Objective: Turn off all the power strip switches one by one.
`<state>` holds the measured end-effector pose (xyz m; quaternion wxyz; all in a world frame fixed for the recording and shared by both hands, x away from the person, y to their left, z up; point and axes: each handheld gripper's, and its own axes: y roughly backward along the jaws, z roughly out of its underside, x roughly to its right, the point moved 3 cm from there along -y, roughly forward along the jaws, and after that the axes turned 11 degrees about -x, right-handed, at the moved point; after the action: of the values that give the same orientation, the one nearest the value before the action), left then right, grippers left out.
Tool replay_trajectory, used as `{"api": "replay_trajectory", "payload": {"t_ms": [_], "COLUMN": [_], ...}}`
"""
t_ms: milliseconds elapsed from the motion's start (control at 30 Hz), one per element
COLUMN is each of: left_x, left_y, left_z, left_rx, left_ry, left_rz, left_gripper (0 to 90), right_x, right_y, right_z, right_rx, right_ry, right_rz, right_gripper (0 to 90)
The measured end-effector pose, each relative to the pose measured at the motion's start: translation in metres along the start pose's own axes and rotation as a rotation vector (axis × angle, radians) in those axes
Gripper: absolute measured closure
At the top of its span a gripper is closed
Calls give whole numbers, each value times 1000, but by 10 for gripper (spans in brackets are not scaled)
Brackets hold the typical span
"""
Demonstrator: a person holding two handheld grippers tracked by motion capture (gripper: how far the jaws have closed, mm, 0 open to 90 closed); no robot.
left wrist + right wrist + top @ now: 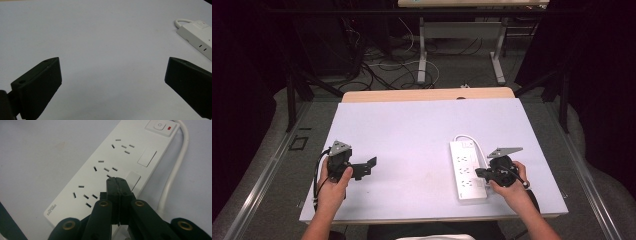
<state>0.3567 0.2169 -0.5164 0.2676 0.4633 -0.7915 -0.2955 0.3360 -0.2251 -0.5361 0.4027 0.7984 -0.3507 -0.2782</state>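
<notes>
We got right hand-held gripper (117,181) jaws pressed together, nothing pinched, tips right over white power strip (468,170) near table (402,130) right front edge. Left hand-held gripper (371,165) spread wide, well apart, over bare table.

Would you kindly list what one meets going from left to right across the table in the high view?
left gripper → bare white table top → white power strip → right gripper, its shut jaws over the strip's right side.
</notes>
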Motion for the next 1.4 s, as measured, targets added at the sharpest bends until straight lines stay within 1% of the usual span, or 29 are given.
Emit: {"api": "replay_trajectory", "payload": {"t_ms": [67, 100, 133, 167, 200, 300, 333, 367, 433, 467, 500, 533, 567, 600, 633, 667, 733, 800, 833, 867, 933, 1000, 1133, 1300, 1333, 1367, 1400], "left_x": [0, 0, 0, 0, 0, 0, 0, 0, 0, 0, 0, 0, 0, 0, 0, 0, 0, 0, 0, 0, -1, -1, -2, -3, -2, -2, -2], "left_y": [0, 0, 0, 0, 0, 0, 0, 0, 0, 1, 1, 1, 1, 1, 1, 1, 1, 1, 1, 1, 0, 0, 1, 1, 1, 1, 1], "left_z": [0, 0, 0, 0, 0, 0, 0, 0, 0, 0, 0, 0, 0, 0, 0, 0, 0, -1, -1, -1, -1, -1, 0, 1, 1, 1, 1], "left_rx": [1, 2, 2, 4, 4, 7, 8, 8, 5, 0, 1, 1, 1, 1, 1, 1, 1, 0, 0, 0, 4, -1, -8, 5, 3, -4, 0], "left_ry": [1, 1, 1, 0, 0, 0, 0, 0, 2, 1, 1, 2, 2, 2, 1, 2, 1, 0, 0, 1, 2, 3, 8, 17, 15, 11, 9], "left_rz": [0, 0, 0, 0, 0, 0, 1, 0, 0, 0, 0, 0, -1, 0, 0, 0, 2, 2, 2, 2, -2, -2, 0, -2, -2, 0, -2], "left_gripper": [10, 10, 10, 9, 9, 10, 9, 10, 9, 10, 10, 9, 9, 9, 10, 10, 10, 9, 10, 10, 9, 9, 10, 9, 9, 9, 10], "right_x": [0, 0, -1, -1, -2, -2, -3, -3, -5, -4, -5, -5, -7, -6, -6, -8, -7, -8, -7, -8, -8, -7, -7, -7, -7, -7, -7], "right_y": [1, 1, 2, 2, 3, 2, 3, 2, 2, 2, 2, 2, 2, 2, 2, 2, 1, 2, 1, 1, 1, 0, -2, -3, -3, -3, -3], "right_z": [2, 2, 4, 4, 6, 8, 10, 10, 12, 13, 14, 14, 15, 15, 16, 16, 18, 19, 19, 20, 22, 22, 24, 24, 25, 25, 25], "right_rx": [5, 12, 10, 12, 5, 13, 6, 10, -2, 6, -2, 5, 0, 7, 6, 3, 5, -4, 5, -6, -5, -6, -11, -5, -7, 5, 8], "right_ry": [2, 17, 9, 15, 1, 15, 6, 15, 5, 21, 8, 14, 4, 24, 24, 14, 21, 6, 14, 1, -6, -1, -12, 2, 7, 9, 7], "right_rz": [2, 7, 0, 6, 0, 1, -2, 3, -5, 3, -3, -4, -10, -4, -2, -8, 0, -12, -10, -12, -16, -14, -23, -8, -14, -9, -11], "right_gripper": [900, 900, 900, 900, 900, 900, 900, 900, 900, 900, 900, 900, 900, 900, 900, 900, 900, 900, 900, 900, 900, 900, 900, 900, 900, 900, 900]}}
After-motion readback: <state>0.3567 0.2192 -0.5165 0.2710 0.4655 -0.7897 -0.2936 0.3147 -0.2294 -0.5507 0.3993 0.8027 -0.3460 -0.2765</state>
